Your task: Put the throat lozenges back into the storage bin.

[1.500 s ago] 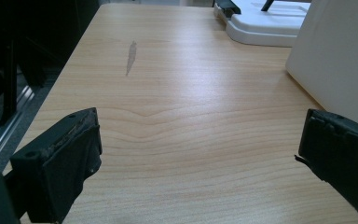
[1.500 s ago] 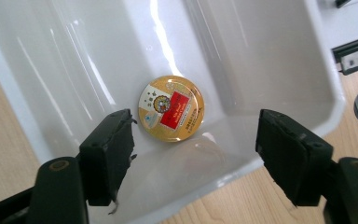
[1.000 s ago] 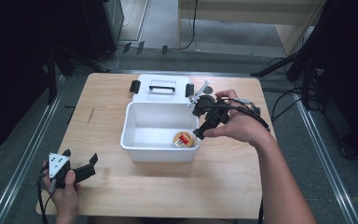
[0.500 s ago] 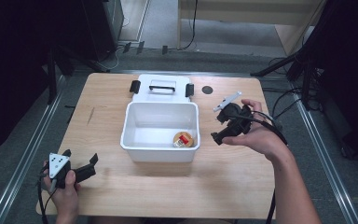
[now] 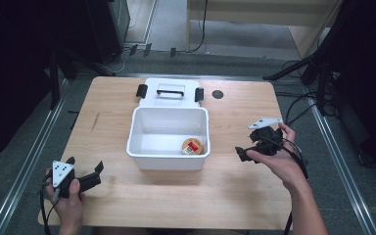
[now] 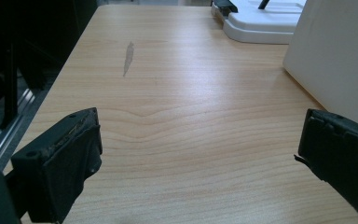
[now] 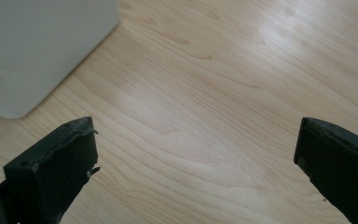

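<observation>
White bin [image 5: 169,155] is seen near the middle of the desk [image 5: 186,196], open at the top, with a small round item [image 5: 193,146] bearing a red patch lying inside it by its right-hand near corner. The bin's white lid [image 5: 170,91], fitted with a black handle and black clips, lies flat just behind it, toward the far edge. A dark round spot [image 5: 218,94] is noted on the desk near the lid. The left gripper [image 5: 85,177] is held at the near left corner, its jaws spread wide with nothing between them. The right gripper [image 5: 247,152] is held over the right edge, beside the bin, its jaws likewise parted and empty above bare wood.
</observation>
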Demonstrator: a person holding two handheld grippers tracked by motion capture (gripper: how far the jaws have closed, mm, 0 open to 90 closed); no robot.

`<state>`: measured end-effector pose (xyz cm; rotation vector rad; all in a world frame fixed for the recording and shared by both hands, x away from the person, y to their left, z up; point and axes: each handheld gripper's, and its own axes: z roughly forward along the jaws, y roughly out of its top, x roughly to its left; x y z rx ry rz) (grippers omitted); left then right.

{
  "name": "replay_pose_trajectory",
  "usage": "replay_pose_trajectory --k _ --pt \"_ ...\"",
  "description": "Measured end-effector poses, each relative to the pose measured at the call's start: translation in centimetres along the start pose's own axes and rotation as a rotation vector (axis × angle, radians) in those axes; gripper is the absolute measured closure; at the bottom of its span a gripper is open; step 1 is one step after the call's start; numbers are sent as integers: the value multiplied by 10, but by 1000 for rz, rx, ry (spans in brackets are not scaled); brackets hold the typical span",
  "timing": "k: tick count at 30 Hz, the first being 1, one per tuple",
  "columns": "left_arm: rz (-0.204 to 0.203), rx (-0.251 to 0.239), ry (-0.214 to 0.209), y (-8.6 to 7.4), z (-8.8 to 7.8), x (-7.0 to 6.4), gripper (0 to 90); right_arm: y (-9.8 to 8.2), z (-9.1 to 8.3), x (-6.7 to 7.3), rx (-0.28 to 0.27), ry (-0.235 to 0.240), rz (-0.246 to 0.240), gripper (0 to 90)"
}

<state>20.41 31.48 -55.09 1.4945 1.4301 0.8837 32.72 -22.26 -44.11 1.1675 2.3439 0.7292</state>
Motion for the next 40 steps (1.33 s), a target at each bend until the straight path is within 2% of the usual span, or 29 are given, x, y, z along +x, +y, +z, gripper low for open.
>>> replay_pose_trajectory --k 4,6,9,23,32,40 --pt "4 0 0 0 0 0 3 -23 7 -6 -38 -30 80 0" --pt "2 1 -1 0 0 0 3 -37 11 -9 -56 -28 130 0" --pt "4 0 -1 0 0 -1 3 -55 15 -13 -76 -35 176 0" --pt "8 2 6 0 0 -2 3 -126 13 -25 -176 -92 330 0" --pt "10 2 9 0 0 -2 3 -152 6 -27 -190 -130 381 0" --pt "16 1 11 0 0 -3 3 -161 10 -23 -207 -141 386 0"
